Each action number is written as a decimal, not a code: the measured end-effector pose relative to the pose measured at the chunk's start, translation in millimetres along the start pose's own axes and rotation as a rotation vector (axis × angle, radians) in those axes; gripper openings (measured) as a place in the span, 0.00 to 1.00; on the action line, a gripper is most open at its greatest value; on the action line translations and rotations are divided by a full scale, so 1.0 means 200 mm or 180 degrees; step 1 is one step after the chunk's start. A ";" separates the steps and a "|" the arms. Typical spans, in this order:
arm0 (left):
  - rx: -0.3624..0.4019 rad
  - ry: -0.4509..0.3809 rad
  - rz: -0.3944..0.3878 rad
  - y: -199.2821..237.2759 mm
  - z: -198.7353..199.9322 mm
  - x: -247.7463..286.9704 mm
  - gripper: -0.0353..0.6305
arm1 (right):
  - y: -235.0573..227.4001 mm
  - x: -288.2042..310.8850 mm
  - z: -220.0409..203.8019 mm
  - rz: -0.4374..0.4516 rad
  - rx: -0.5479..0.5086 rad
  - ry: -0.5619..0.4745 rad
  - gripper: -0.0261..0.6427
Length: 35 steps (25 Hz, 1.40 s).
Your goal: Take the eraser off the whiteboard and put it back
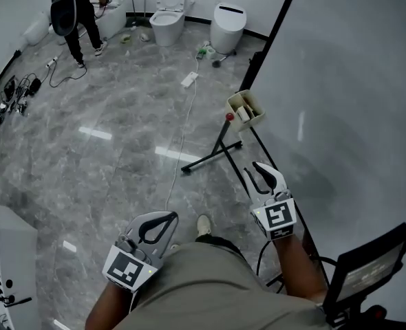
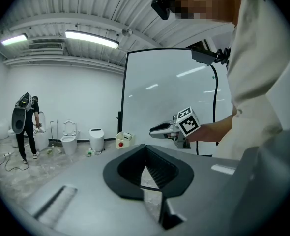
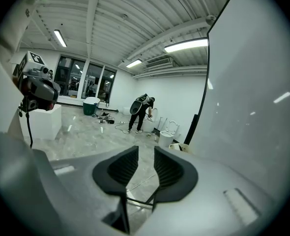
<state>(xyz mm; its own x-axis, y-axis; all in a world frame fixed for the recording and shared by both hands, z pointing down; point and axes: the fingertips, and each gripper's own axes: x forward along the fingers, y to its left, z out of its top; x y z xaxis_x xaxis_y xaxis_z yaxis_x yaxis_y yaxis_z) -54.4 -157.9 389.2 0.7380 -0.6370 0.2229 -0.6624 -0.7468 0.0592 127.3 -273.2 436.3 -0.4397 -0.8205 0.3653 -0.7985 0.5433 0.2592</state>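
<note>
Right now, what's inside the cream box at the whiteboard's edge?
In the cream box, one pale block with a dark edge shows, possibly the eraser. The box's walls cover its lower part and whatever lies beneath.

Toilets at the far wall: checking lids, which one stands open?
The left toilet in the head view, lid raised; the right toilet is shut.

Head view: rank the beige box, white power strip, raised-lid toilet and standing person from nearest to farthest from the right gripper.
1. Beige box, just ahead, right of centre.
2. White power strip, farther ahead, mid-frame.
3. Raised-lid toilet, top centre.
4. Standing person, top left, farthest.
</note>
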 end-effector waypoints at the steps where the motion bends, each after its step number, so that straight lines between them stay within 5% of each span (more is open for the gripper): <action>1: -0.0009 0.0002 0.0025 0.02 0.01 0.03 0.06 | -0.04 0.04 0.01 0.0007 0.0000 0.0016 0.17; 15: -0.0074 0.0061 0.0397 0.20 0.10 0.34 0.06 | -0.50 0.62 -0.12 -0.0015 -0.0143 0.0070 0.28; 35: -0.0086 0.0195 0.0688 0.27 0.09 0.50 0.06 | -0.63 1.01 -0.32 0.0075 -0.0090 0.0189 0.36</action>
<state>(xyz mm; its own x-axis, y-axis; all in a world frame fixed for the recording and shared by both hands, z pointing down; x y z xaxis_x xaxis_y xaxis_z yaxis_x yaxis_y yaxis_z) -14.6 -265.0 396.3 0.5699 -0.7682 0.2919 -0.8081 -0.5883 0.0295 166.0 -496.4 535.1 -0.4324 -0.7960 0.4237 -0.7760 0.5678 0.2748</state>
